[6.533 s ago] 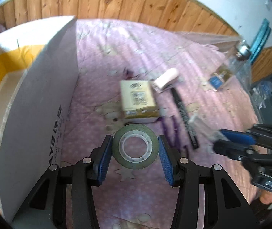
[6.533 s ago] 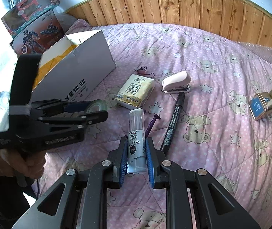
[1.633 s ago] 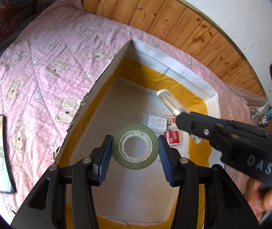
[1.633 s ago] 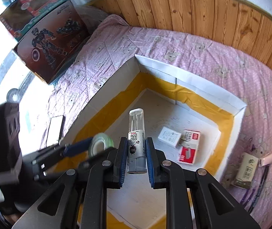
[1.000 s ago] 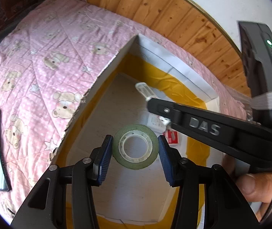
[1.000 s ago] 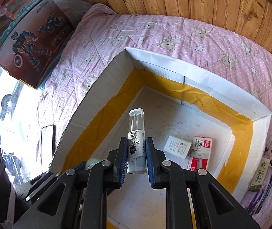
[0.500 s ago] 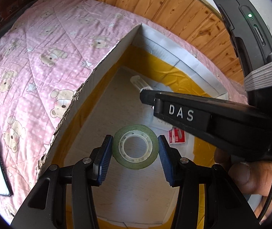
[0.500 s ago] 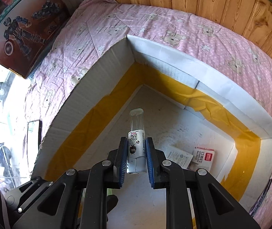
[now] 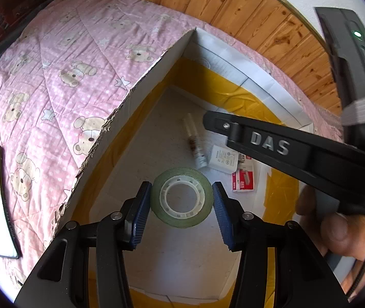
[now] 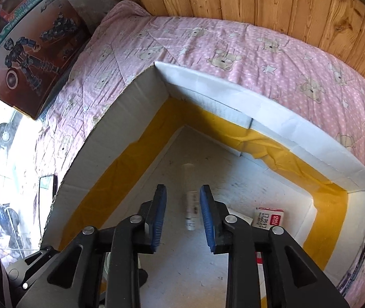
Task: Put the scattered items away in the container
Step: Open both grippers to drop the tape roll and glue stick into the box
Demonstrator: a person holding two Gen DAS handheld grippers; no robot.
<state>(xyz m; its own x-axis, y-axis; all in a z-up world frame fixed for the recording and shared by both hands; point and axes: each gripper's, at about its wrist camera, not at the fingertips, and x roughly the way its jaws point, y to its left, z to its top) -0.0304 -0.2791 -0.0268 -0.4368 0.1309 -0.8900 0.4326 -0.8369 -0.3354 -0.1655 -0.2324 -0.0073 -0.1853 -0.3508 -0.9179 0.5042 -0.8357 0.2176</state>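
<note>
While poised above the floor of the white cardboard box point(image 9: 136, 89), grips a green tape roll point(image 9: 181, 197) in the left gripper point(image 9: 181, 192), blue pads pressed on opposite sides of the outer rim, flat face toward the camera. Likely light and stiff thanks to the white plastic core, and not fragile. Smooth rim could slip or roll, so best pinched across the diameter as now; probably safe to let fall a short way. Right gripper point(image 10: 183, 190) spread apart over the box, holding nothing. Seen through its gap, lying on the box floor, a slim clear spray tube point(image 10: 190, 205), likely light, hard and prone to rolling. Just right of that, a small white carton point(image 9: 222, 157) and a red staple box point(image 10: 268, 214) printed "STAPLES" and what looks like "No.0012". Reads "DAS" in raised letters along the right gripper's side. On a toy box point(image 10: 28, 38) at far left, "Washing Machine"; finer print too small to tell.
</note>
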